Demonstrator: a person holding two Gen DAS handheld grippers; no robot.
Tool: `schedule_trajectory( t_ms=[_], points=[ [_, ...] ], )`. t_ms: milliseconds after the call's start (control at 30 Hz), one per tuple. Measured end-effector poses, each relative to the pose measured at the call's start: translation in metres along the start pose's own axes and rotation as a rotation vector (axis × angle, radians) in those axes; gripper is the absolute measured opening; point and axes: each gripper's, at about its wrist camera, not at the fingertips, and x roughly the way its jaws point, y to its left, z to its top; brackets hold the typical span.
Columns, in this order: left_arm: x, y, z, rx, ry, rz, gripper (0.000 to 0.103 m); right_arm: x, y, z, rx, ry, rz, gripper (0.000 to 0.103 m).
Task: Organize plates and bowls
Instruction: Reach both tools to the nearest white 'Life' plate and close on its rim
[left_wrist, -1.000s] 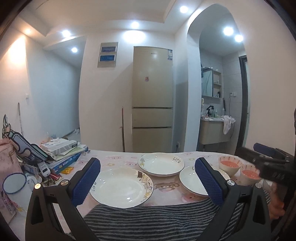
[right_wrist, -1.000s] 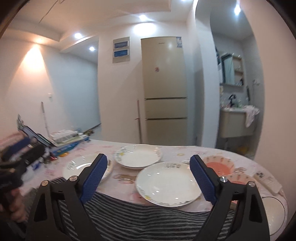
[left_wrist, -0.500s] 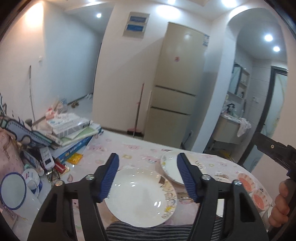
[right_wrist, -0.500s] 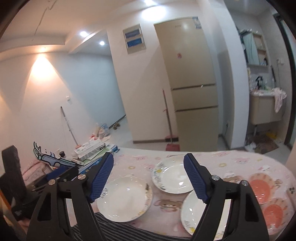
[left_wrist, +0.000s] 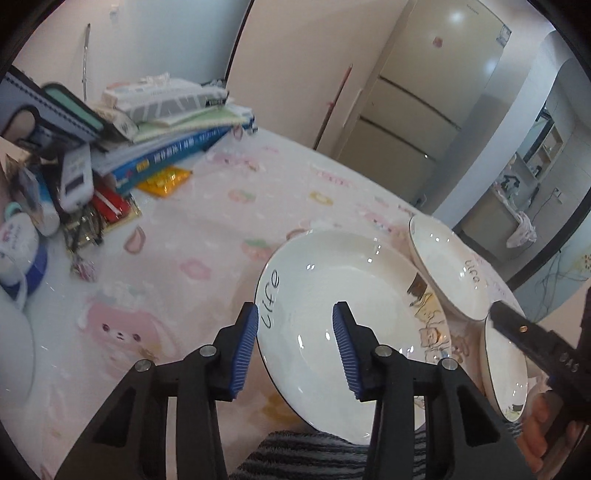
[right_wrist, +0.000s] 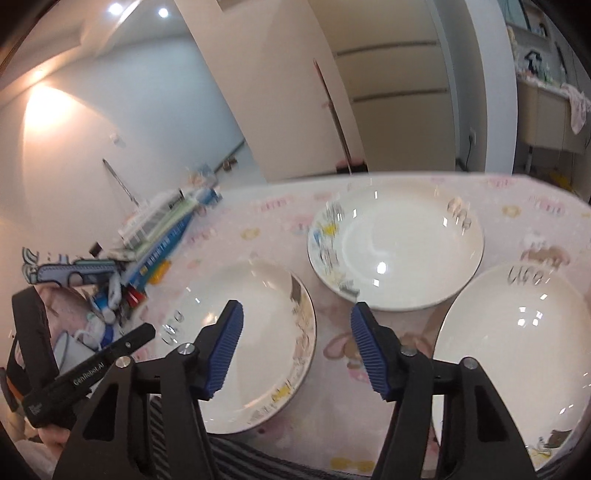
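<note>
Lying nearest on the counter (left_wrist: 207, 236), the left plate (left_wrist: 351, 295) is straddled at its rim by the left tool (left_wrist: 295, 332), jaws just narrowing, apart; the right tool (right_wrist: 295, 343) hangs parted, untouching, likely to stack.

The left claw (left_wrist: 294, 325) tilts down over the near-left plate (left_wrist: 354, 291); its blue pads straddle that plate's left rim without touching it, the jaws part-way apart and just been closing. The right claw (right_wrist: 295, 334) also tilts down, over that plate's right rim, pads clear of it, jaws wider and likewise just been closing. A hand (left_wrist: 543, 439) grips the right claw's handle, right of the plate.
</note>
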Motion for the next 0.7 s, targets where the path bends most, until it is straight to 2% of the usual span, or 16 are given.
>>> schedule_trajectory(
  t_ms=[100, 200, 333, 433, 533, 567, 633, 700],
  points=[
    [0.008, 0.001, -0.003, 0.001, 0.01, 0.011, 0.045, 0.026, -0.012, -0.009, 0.035, 0.086, 0.002, 0.057],
    [0.009, 0.006, -0.003, -0.015, 0.005, -0.008, 0.044, 0.044, -0.02, -0.016, 0.069, 0.141, 0.034, 0.047],
    [0.011, 0.014, -0.003, -0.06, 0.014, -0.015, 0.043, 0.055, -0.021, -0.019, 0.067, 0.166, 0.064, 0.041],
    [0.018, 0.024, -0.002, -0.106, 0.039, -0.037, 0.043, 0.06, -0.017, -0.022, 0.053, 0.184, 0.062, 0.031],
    [0.028, 0.026, -0.004, -0.116, 0.083, -0.015, 0.043, 0.069, -0.016, -0.025, 0.052, 0.214, 0.072, 0.015],
    [0.031, 0.026, -0.005, -0.119, 0.099, -0.001, 0.043, 0.071, -0.017, -0.027, 0.057, 0.224, 0.079, 0.013],
    [0.036, 0.029, -0.006, -0.133, 0.119, 0.012, 0.038, 0.073, -0.018, -0.028, 0.071, 0.223, 0.094, 0.013],
    [0.038, 0.031, -0.007, -0.143, 0.13, -0.014, 0.019, 0.074, -0.018, -0.028, 0.077, 0.226, 0.101, 0.013]
  ],
)
